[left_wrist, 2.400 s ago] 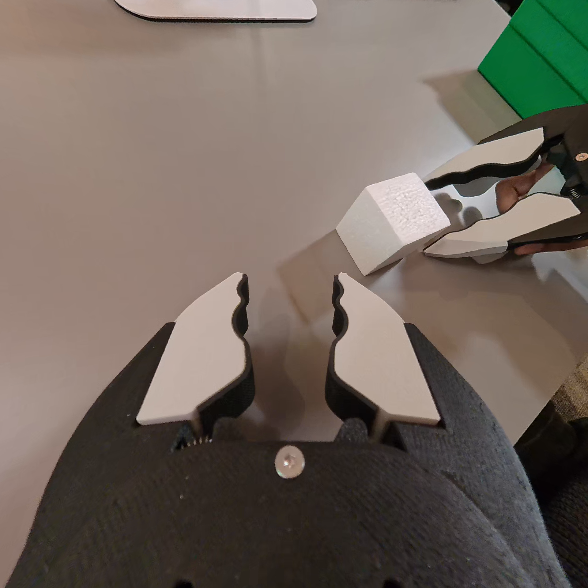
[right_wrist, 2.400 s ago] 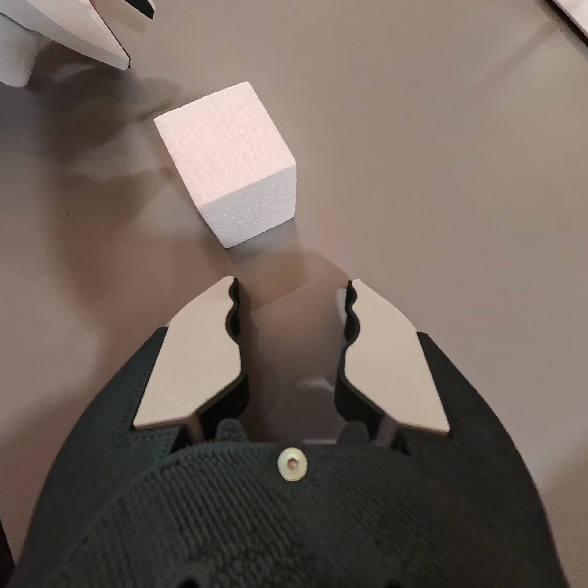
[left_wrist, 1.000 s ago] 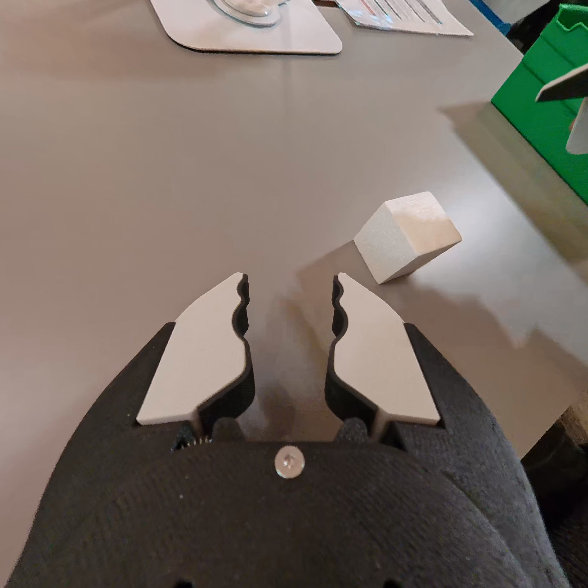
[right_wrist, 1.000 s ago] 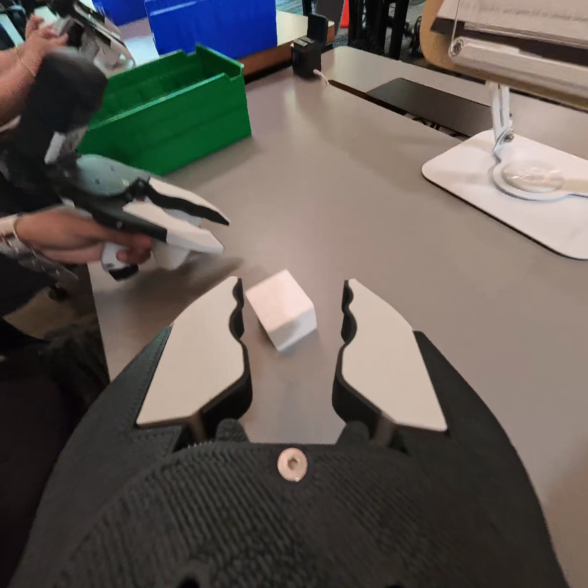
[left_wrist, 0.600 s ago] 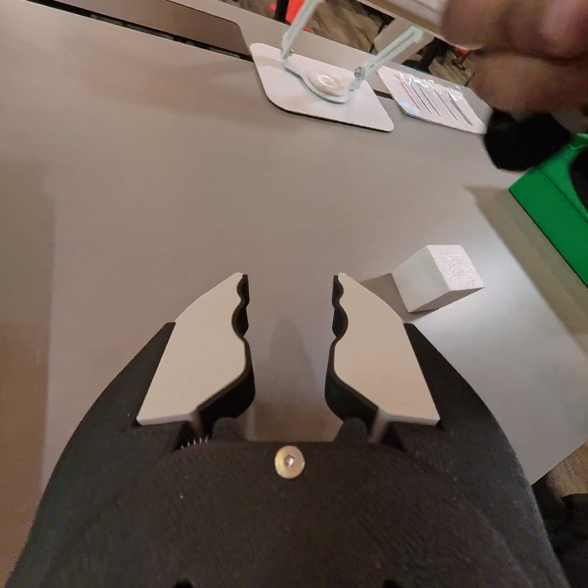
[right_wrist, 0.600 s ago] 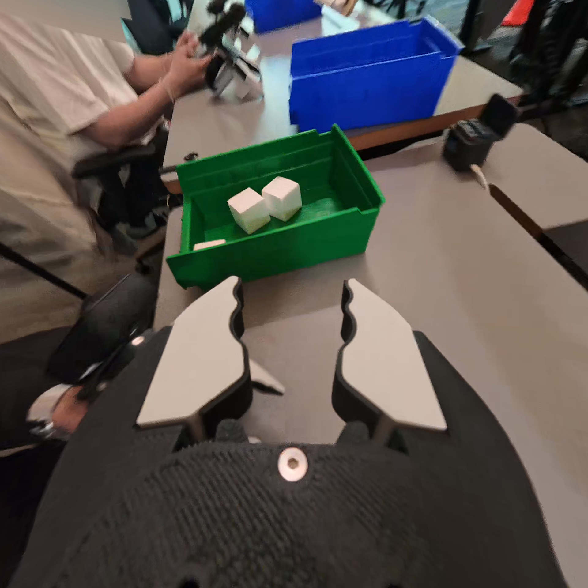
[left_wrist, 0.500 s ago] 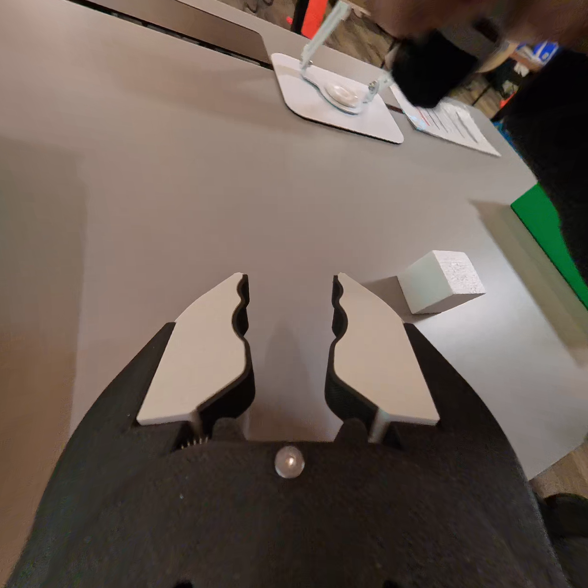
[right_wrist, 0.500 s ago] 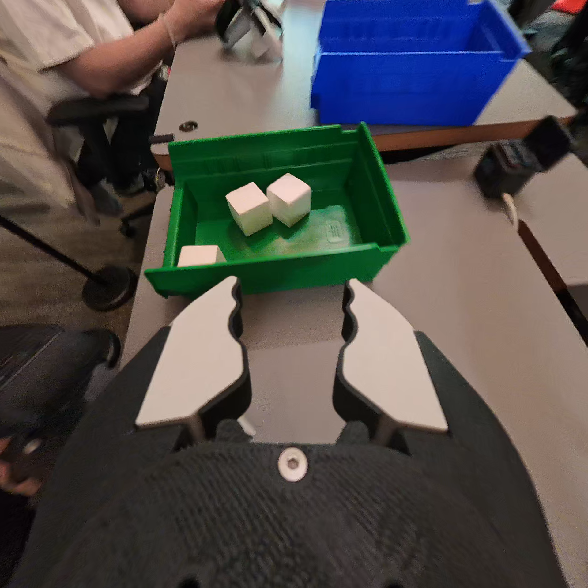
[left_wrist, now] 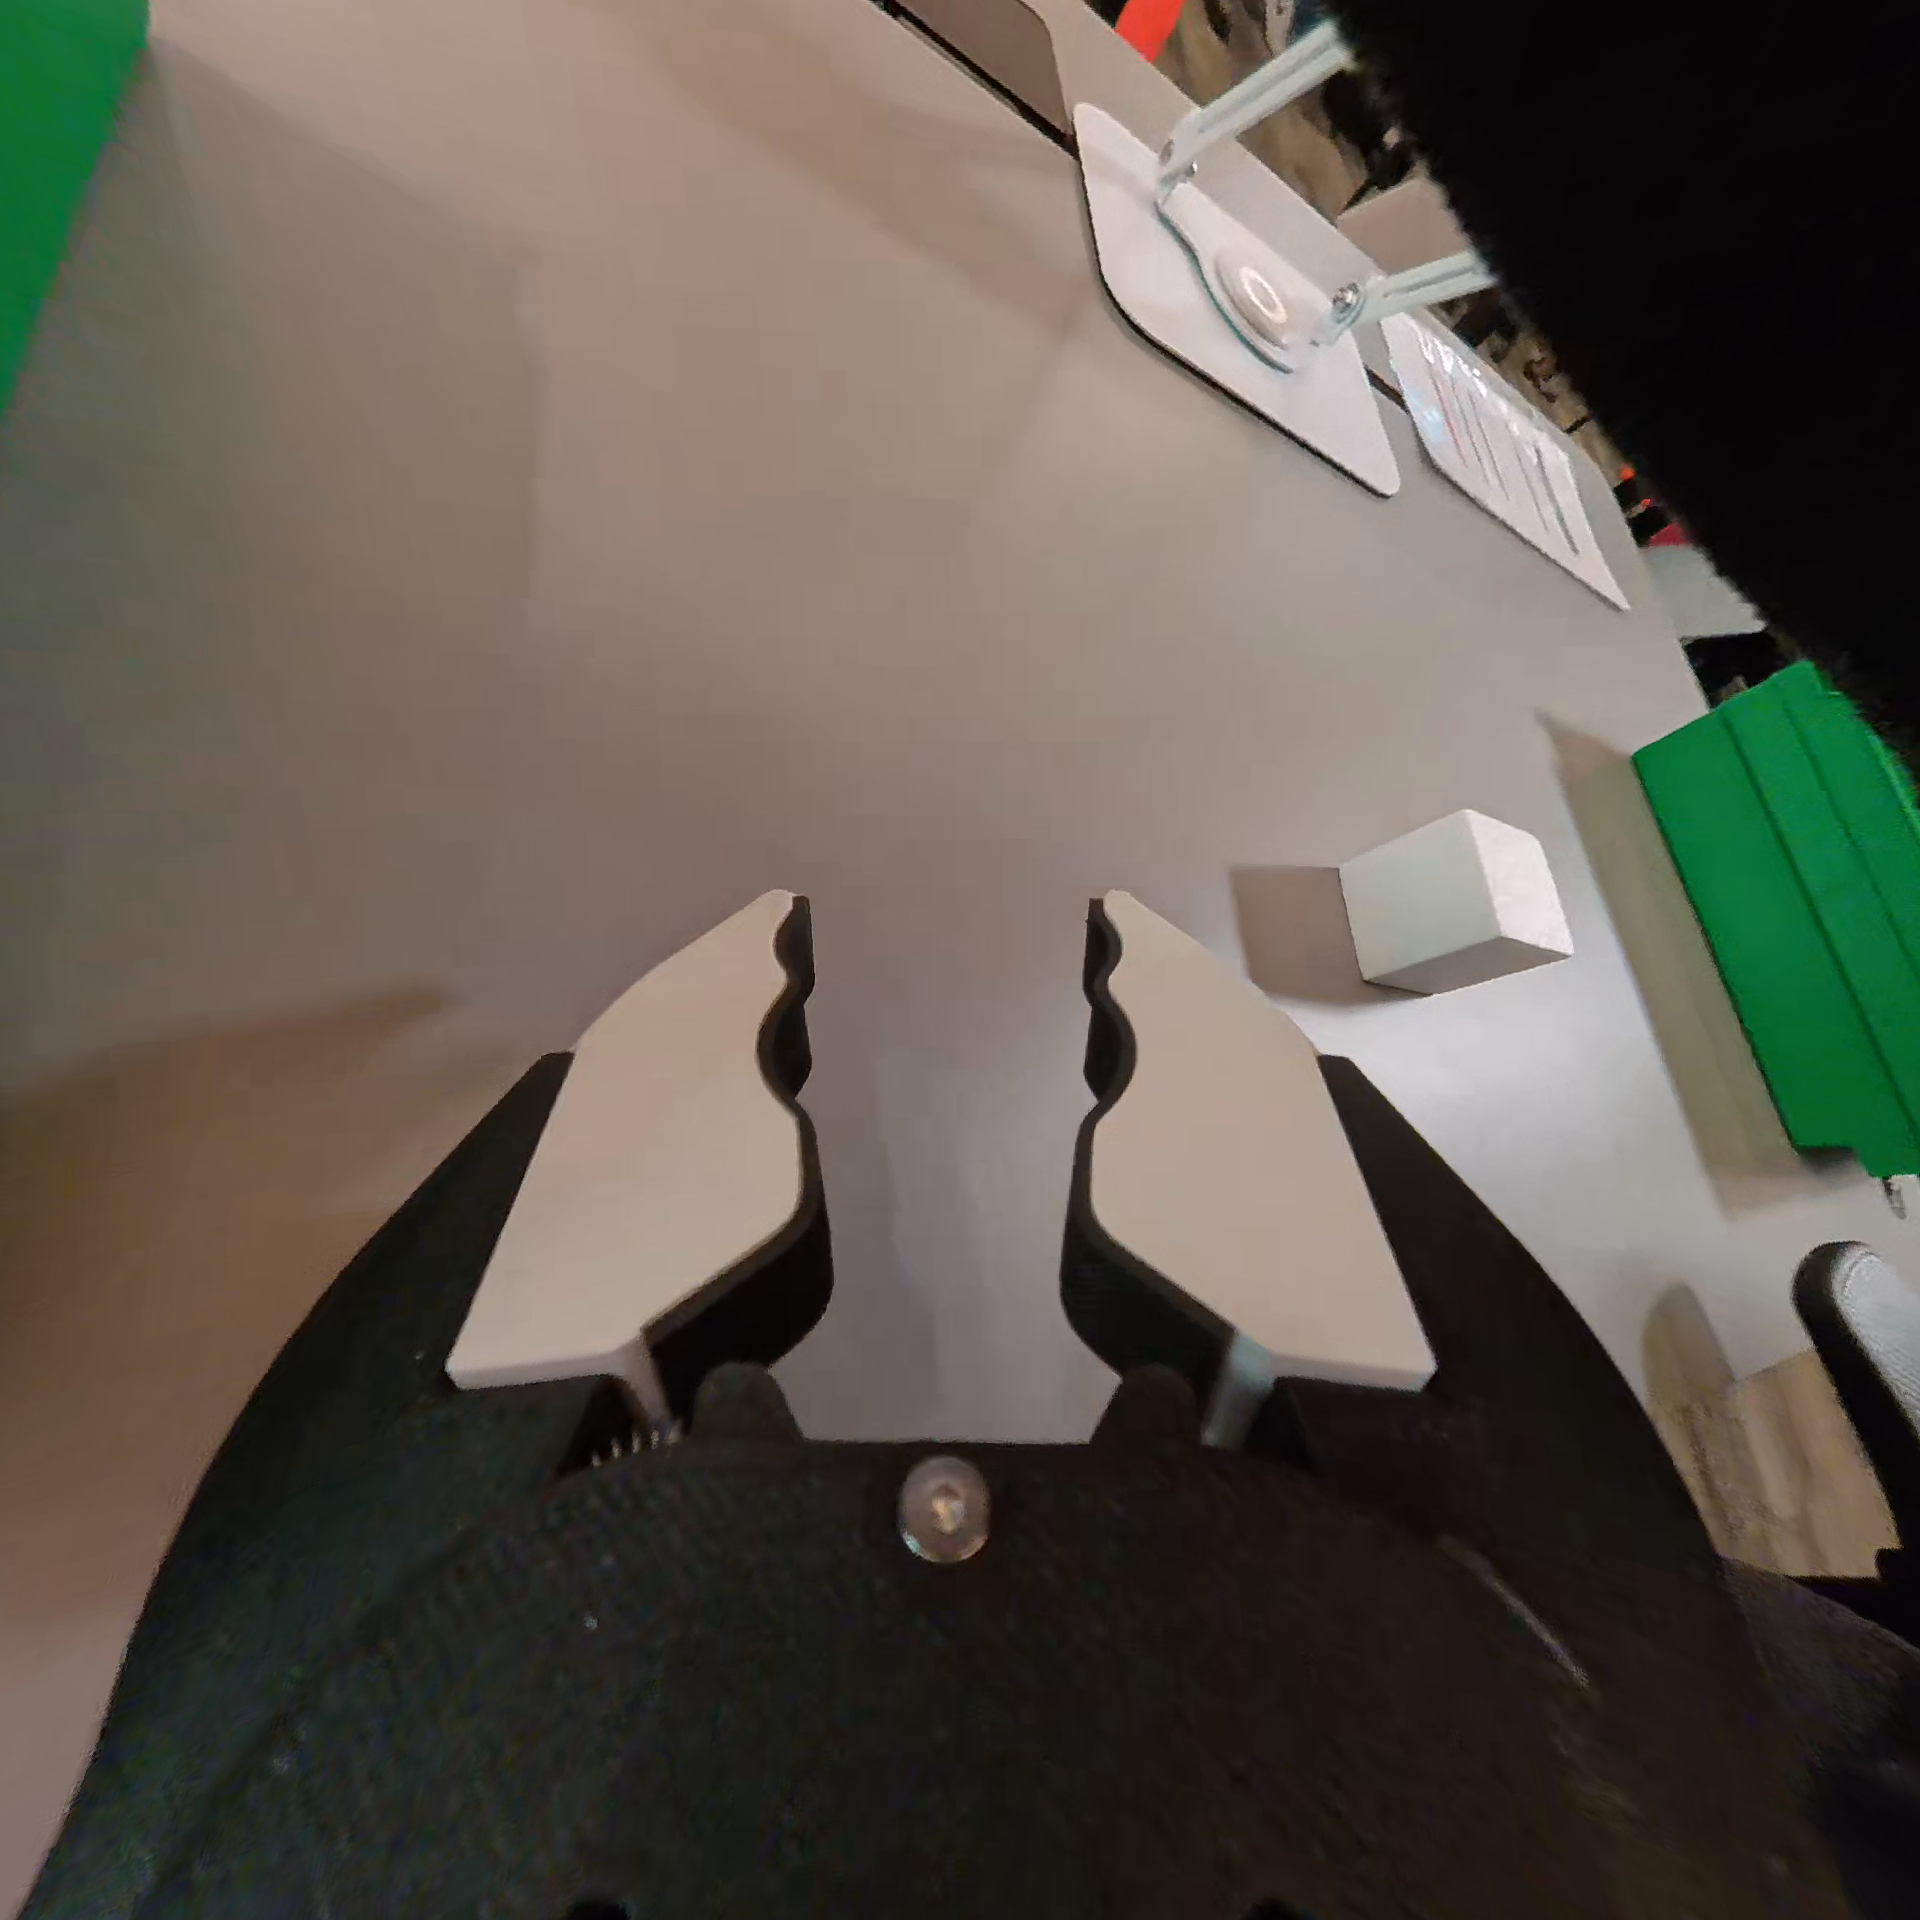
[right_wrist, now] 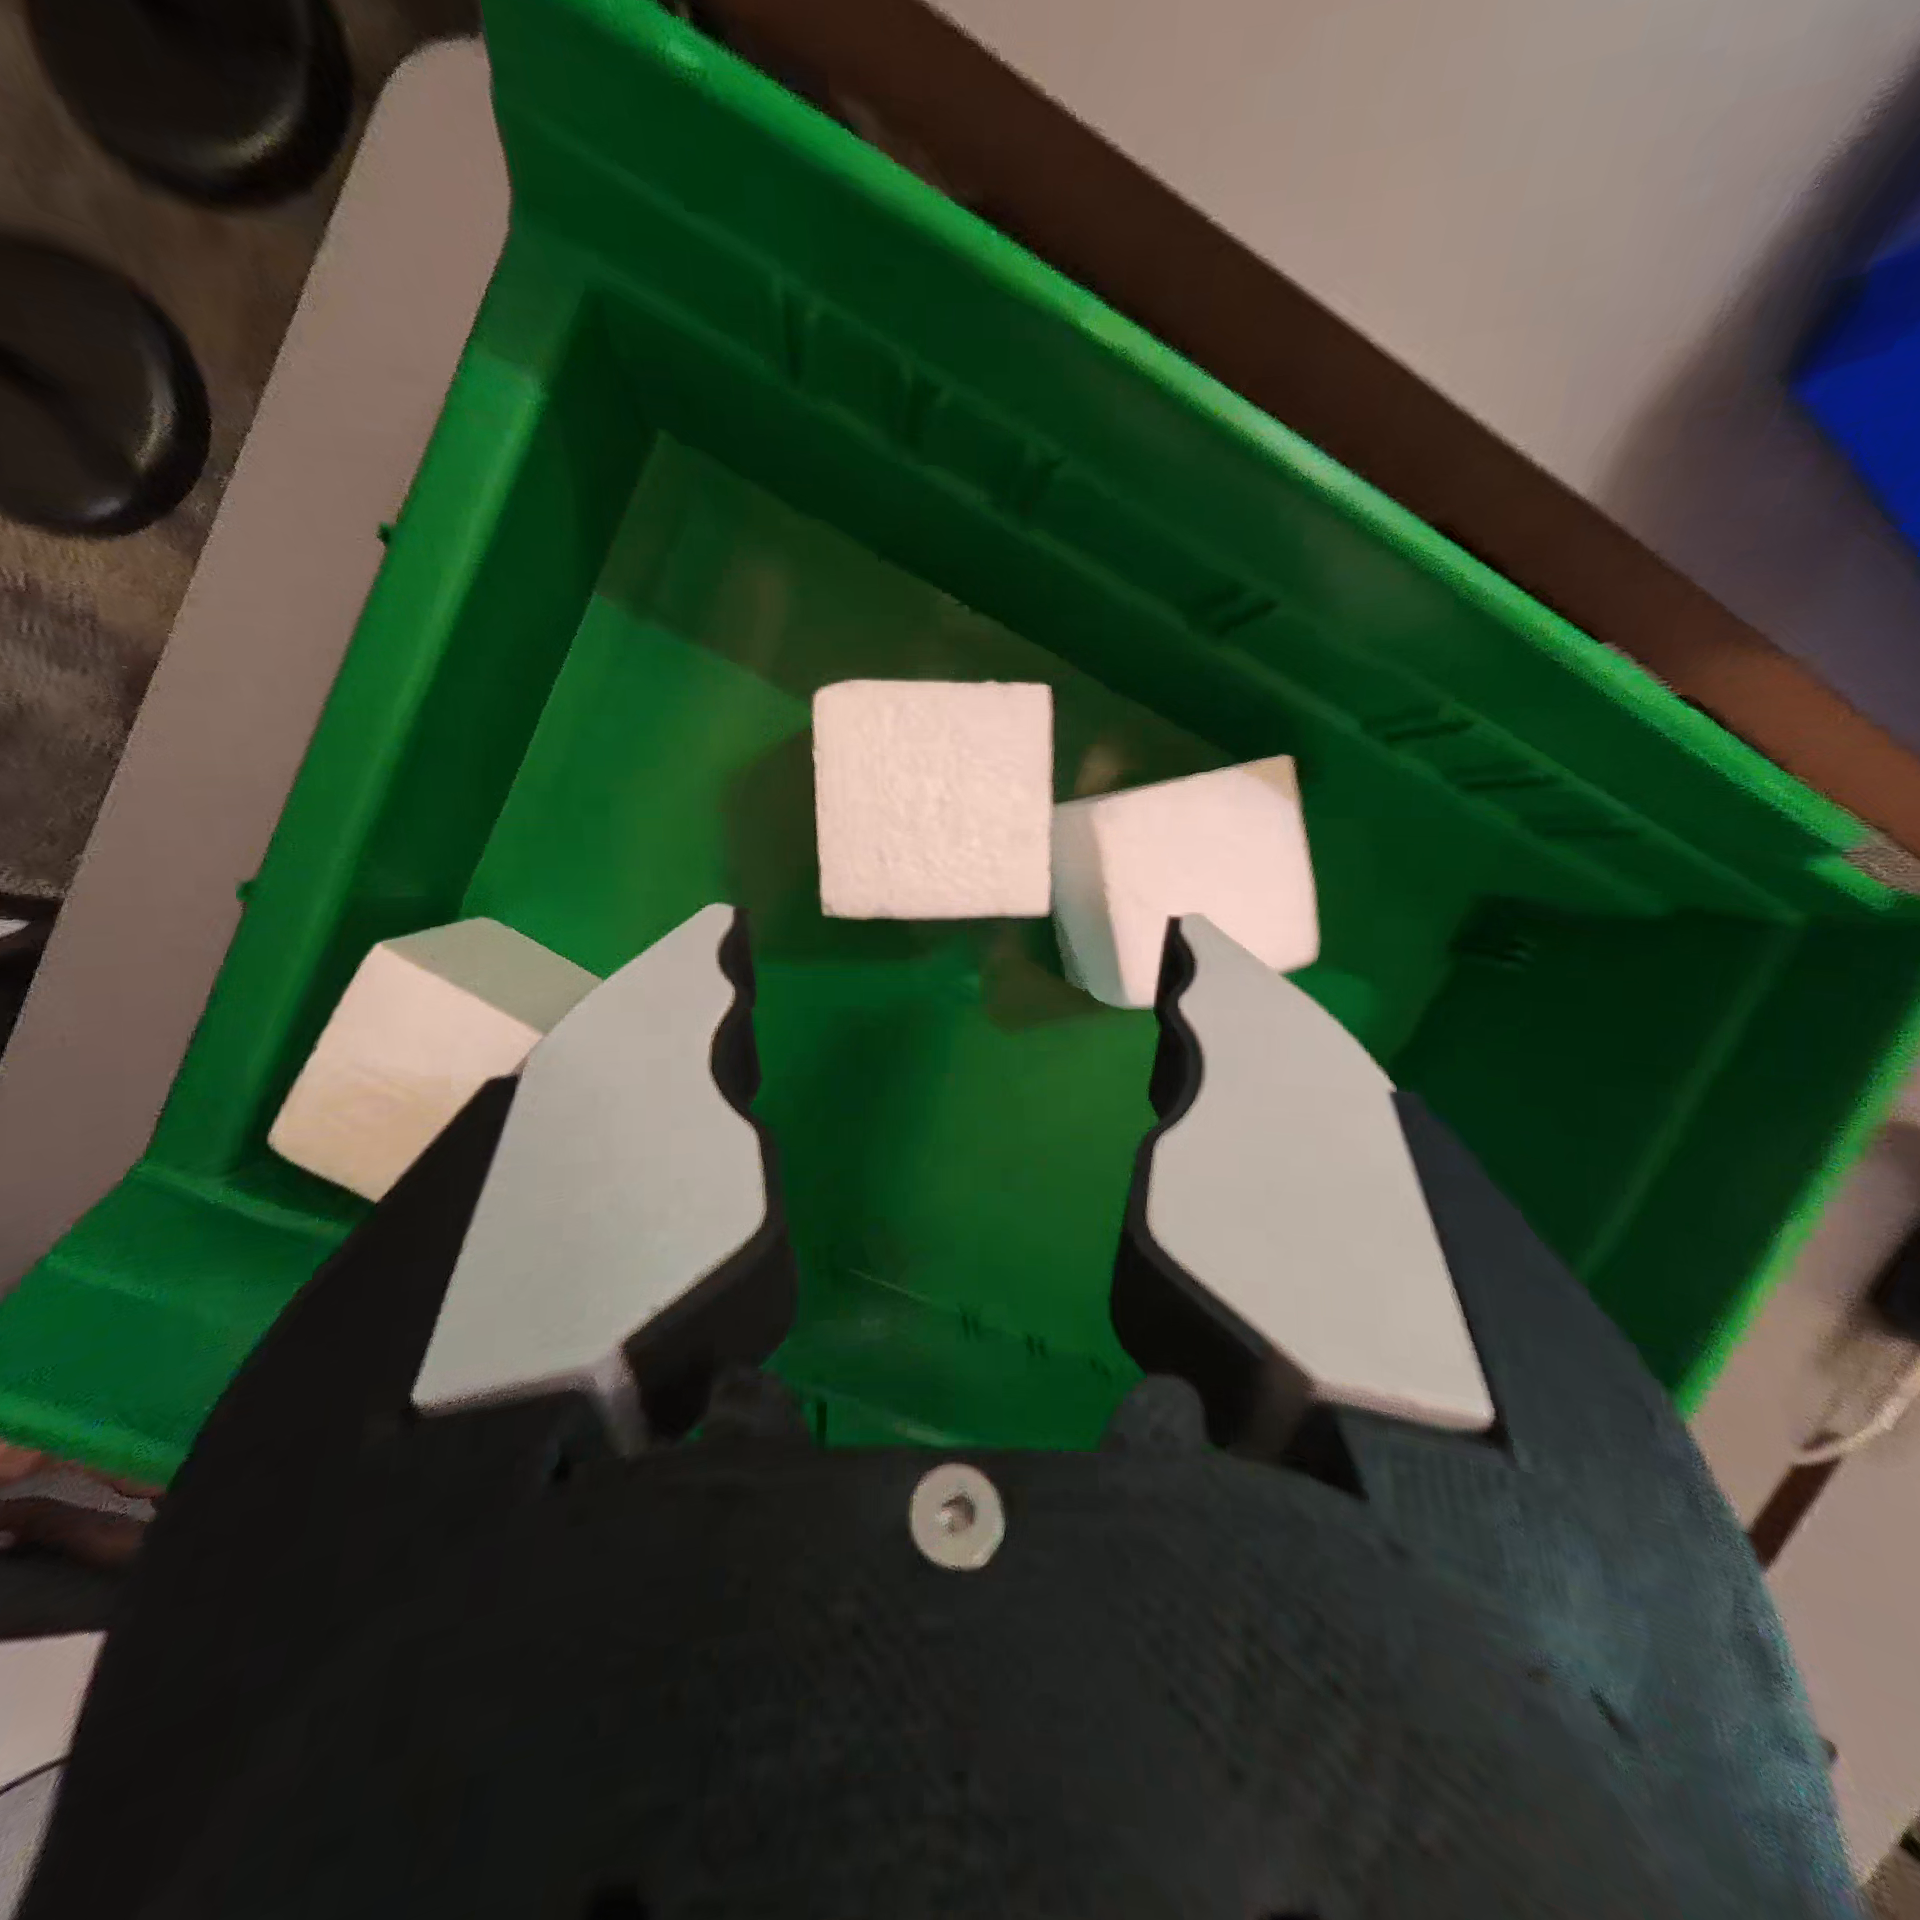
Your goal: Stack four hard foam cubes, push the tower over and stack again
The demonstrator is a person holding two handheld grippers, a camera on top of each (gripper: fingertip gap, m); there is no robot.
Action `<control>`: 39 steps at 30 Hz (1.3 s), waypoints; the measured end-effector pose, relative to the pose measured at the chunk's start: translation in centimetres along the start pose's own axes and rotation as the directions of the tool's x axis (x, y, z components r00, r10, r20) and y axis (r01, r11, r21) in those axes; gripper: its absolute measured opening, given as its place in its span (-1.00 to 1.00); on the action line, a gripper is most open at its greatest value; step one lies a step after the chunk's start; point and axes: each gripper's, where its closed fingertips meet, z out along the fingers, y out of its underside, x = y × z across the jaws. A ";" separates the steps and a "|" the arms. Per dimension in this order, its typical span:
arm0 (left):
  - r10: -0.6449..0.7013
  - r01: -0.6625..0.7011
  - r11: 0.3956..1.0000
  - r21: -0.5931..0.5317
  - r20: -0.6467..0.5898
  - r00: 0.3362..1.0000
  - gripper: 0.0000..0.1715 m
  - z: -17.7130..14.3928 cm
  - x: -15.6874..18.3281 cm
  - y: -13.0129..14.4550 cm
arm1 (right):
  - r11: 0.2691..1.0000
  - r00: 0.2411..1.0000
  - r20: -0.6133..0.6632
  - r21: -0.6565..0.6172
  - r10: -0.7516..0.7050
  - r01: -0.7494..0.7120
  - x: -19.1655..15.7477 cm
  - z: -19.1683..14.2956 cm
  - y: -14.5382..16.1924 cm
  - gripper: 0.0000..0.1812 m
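Left gripper [left_wrist: 945, 914]: jaws spread, nothing between them. It hangs over a bare part of the table [left_wrist: 623, 520] and touches nothing visible. Nearest item is the loose cube [left_wrist: 1455, 899], white foam, resting on the table ahead and to the right of the tips, apart from them. The cube sits just beside the outer wall of the green bin [left_wrist: 1808, 935], with a strip of table between them.

Right gripper [right_wrist: 951, 925]: jaws spread, empty. It hovers over the open bin [right_wrist: 1143, 343], looking down into it.

State of items: three white cubes lie inside the bin, one lies outside it on the table. Neither gripper carries anything.

Right wrist view only: the bin's interior. The middle cube [right_wrist: 930, 800] lies just past the fingertips. The right cube [right_wrist: 1195, 842] sits close against it, partly behind the right finger; contact between the two cannot be confirmed. The left cube [right_wrist: 416, 1039] sits in the near left corner, partly hidden by the left finger. A blue object [right_wrist: 1870, 343], blurred, shows at the far right edge. The loose cube is not visible here.

Left wrist view only: the loose cube, the bin's outside wall, a white stand base [left_wrist: 1226, 301] and a printed sheet [left_wrist: 1507, 457] at the table's far end, and a green surface [left_wrist: 52, 156] at the upper left corner, not identifiable. A dark mass fills the upper right; what it is cannot be told
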 end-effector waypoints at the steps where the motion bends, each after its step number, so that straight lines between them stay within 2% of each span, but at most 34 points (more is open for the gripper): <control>1: -0.012 0.012 1.000 0.000 -0.012 1.000 -0.40 0.0 0.1 0.0 | 1.000 1.000 0.015 -0.011 -0.011 0.012 -0.2 0.6 -0.2 -0.16; 5: -0.047 0.047 0.999 -0.010 -0.051 0.998 -0.40 0.0 0.6 0.1 | 0.999 0.998 0.051 -0.038 -0.038 0.040 -0.7 2.3 -0.6 -0.18; 9: -0.013 0.014 1.000 0.020 -0.044 0.999 -0.39 -0.2 0.8 -0.3 | 0.998 0.995 0.096 -0.059 -0.020 0.026 -0.7 3.4 -0.2 -0.20; 12: 0.012 -0.011 1.000 0.028 -0.034 0.999 -0.39 -0.2 0.9 -0.4 | 0.999 0.995 0.103 -0.031 -0.010 0.014 -0.6 3.4 -0.7 -0.30; 19: 0.015 -0.014 1.000 0.006 -0.059 0.998 -0.39 0.2 1.7 0.2 | 0.999 0.996 0.078 -0.026 -0.045 0.047 -1.0 3.3 0.0 -0.30; 31: -0.023 0.024 0.999 0.027 -0.062 0.998 -0.39 -0.3 1.1 -0.4 | 0.997 0.995 0.052 -0.007 -0.082 0.083 -1.8 3.2 -0.8 -0.31; 37: -0.028 0.030 0.999 0.023 -0.078 0.997 -0.39 -0.3 1.4 -0.3 | 0.994 0.995 0.036 -0.062 -0.090 0.092 -1.3 3.8 0.7 -0.32; 39: -0.034 0.036 0.999 0.024 -0.084 0.996 -0.39 -0.3 1.5 -0.4 | 0.994 0.996 0.028 -0.055 -0.088 0.090 -1.2 3.9 0.6 -0.38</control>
